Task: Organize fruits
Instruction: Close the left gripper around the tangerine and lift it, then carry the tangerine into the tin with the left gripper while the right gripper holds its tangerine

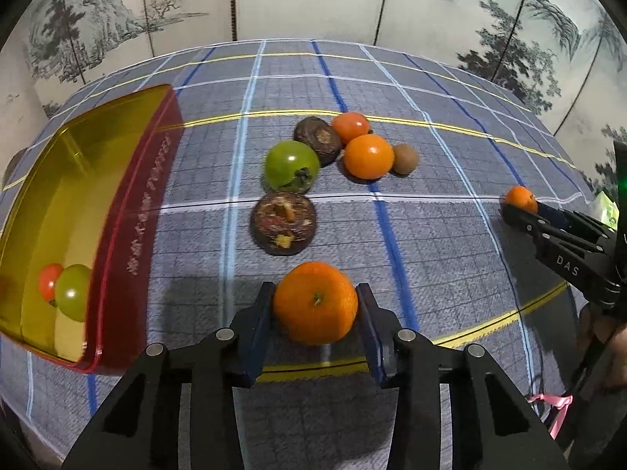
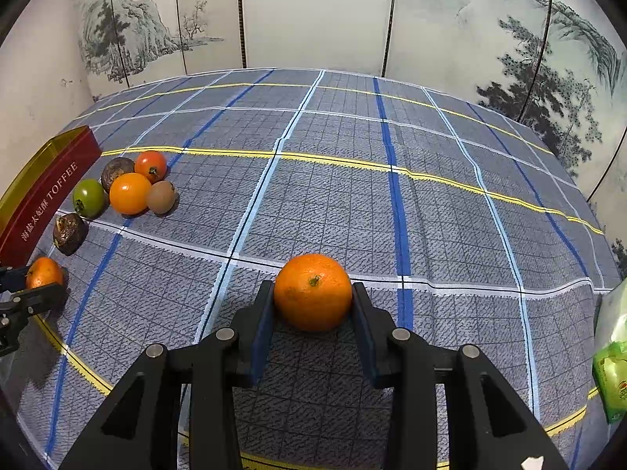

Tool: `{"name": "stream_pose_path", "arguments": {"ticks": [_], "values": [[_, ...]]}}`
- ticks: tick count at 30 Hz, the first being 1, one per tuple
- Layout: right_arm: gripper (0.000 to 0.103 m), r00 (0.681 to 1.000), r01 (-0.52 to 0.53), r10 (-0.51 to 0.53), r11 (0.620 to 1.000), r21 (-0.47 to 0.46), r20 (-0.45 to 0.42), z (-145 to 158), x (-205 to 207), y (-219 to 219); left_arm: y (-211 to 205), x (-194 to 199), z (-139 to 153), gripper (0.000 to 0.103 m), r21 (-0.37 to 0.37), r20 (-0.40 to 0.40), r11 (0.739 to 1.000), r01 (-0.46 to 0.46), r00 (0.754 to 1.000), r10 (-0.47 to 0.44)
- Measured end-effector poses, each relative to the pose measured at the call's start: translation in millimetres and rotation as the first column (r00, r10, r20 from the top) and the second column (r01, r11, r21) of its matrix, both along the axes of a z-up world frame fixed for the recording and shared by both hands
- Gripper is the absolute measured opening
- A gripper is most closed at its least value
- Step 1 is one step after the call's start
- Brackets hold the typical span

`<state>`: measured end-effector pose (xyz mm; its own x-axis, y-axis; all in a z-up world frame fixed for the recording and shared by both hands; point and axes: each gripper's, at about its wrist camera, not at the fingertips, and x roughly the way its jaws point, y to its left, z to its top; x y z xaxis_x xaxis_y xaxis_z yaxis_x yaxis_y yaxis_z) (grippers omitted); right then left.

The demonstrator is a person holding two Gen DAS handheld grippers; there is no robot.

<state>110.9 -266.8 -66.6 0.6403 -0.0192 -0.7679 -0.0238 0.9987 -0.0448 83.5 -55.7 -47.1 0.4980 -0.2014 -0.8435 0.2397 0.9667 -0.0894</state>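
My left gripper (image 1: pixel 316 305) is shut on a mandarin (image 1: pixel 316 302), low over the cloth. My right gripper (image 2: pixel 312 293) is shut on another mandarin (image 2: pixel 312 291); it shows at the right in the left wrist view (image 1: pixel 521 199). A red toffee tin (image 1: pixel 129 243) with a gold inside lies at the left and holds a red tomato (image 1: pixel 49 281) and a green fruit (image 1: pixel 72 291). Loose on the cloth: a dark mangosteen (image 1: pixel 283 222), a green persimmon (image 1: pixel 292 165), a second mangosteen (image 1: pixel 318 140), a red-orange fruit (image 1: pixel 350 127), an orange (image 1: pixel 368 156) and a kiwi (image 1: pixel 405 158).
The table wears a blue-grey plaid cloth (image 2: pixel 431 215). A painted folding screen (image 2: pixel 313 11) stands close behind it. A green packet (image 2: pixel 611 376) lies at the right edge in the right wrist view. The tin also shows at the far left there (image 2: pixel 47 196).
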Motion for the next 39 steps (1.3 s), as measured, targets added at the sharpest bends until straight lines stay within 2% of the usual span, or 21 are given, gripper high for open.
{"name": "stream_pose_path", "arguments": {"ticks": [6,12,16,21,25,33,39], "values": [[0.035,1.000,0.000,0.000,1.000,-0.001,0.000,0.0,0.0,0.0,17.3,-2.8,13.8,0.042,-0.014,0.029,1.000,-0.027,0.999,0.027],[0.035,1.000,0.000,0.000,1.000,-0.001,0.000,0.0,0.1,0.0,41.9,-5.7,40.3,0.042,-0.026,0.086,0.998,-0.051,0.995,0.053],[0.035,1.000,0.000,0.000,1.000,-0.001,0.000,0.0,0.1,0.0,70.7,-1.4,59.9,0.042,-0.022,0.138,0.995,-0.102,0.985,0.104],[0.035,1.000,0.000,0.000,1.000,-0.002,0.000,-0.1,0.0,-0.2,121.9,11.1,74.6,0.042,-0.003,0.183,0.977,-0.212,0.961,0.209],[0.035,1.000,0.000,0.000,1.000,-0.002,0.000,-0.1,0.2,0.1,153.3,16.8,72.1,0.042,0.031,0.197,0.960,-0.277,0.944,0.266],[0.035,1.000,0.000,0.000,1.000,-0.001,0.000,-0.1,0.2,0.2,197.1,26.3,43.5,0.042,0.057,0.131,0.932,-0.357,0.929,0.347],[0.035,1.000,0.000,0.000,1.000,-0.003,0.000,-0.1,0.4,0.1,205.3,25.1,30.7,0.042,0.073,0.116,0.926,-0.371,0.925,0.362]]}}
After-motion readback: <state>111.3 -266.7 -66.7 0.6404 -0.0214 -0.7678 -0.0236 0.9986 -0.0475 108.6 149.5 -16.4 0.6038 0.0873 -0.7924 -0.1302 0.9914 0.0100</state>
